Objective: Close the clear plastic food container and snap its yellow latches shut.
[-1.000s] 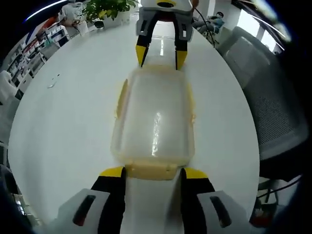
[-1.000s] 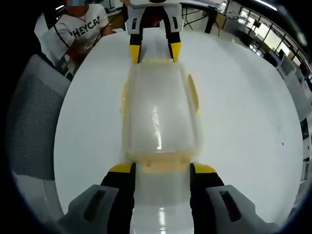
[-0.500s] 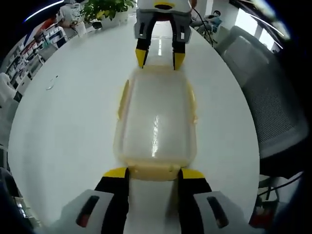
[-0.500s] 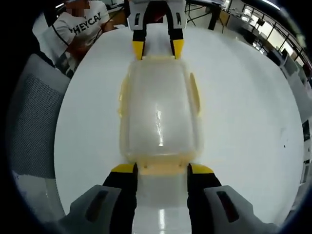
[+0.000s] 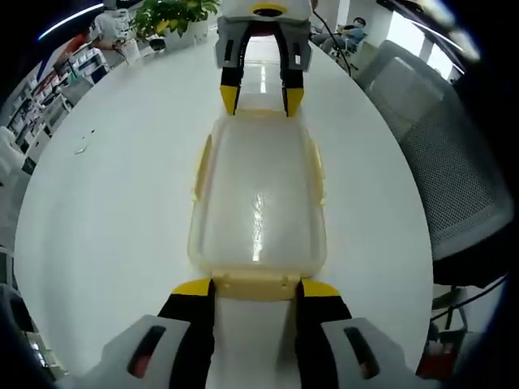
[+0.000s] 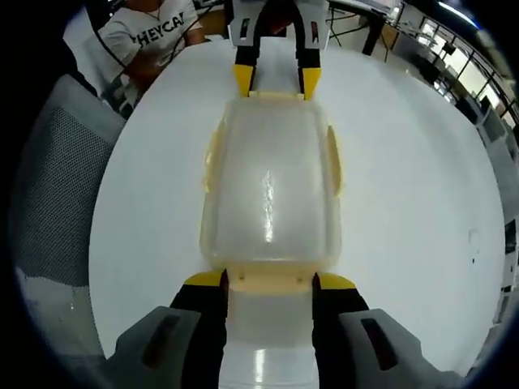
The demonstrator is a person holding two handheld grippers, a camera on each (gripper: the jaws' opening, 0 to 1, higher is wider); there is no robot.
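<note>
We've got the left gripper [image 5: 253, 285] and right gripper [image 6: 268, 279] spread, straddling the container's [image 5: 258, 194] end latches.

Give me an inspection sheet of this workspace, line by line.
Surface: white round table, glossy.
Job's things: clear container lying flat with its lid on; yellow end latch sits between the left tongs' tips, the opposite end latch between the right tongs' tips; side latches stick outward.
Clutter: small scrap near the table edge.
Grippers: left tongs and right tongs open, one at each end.
Cables: some hang beyond the far edge.
Surroundings: mesh chair, potted plant, seated person.
</note>
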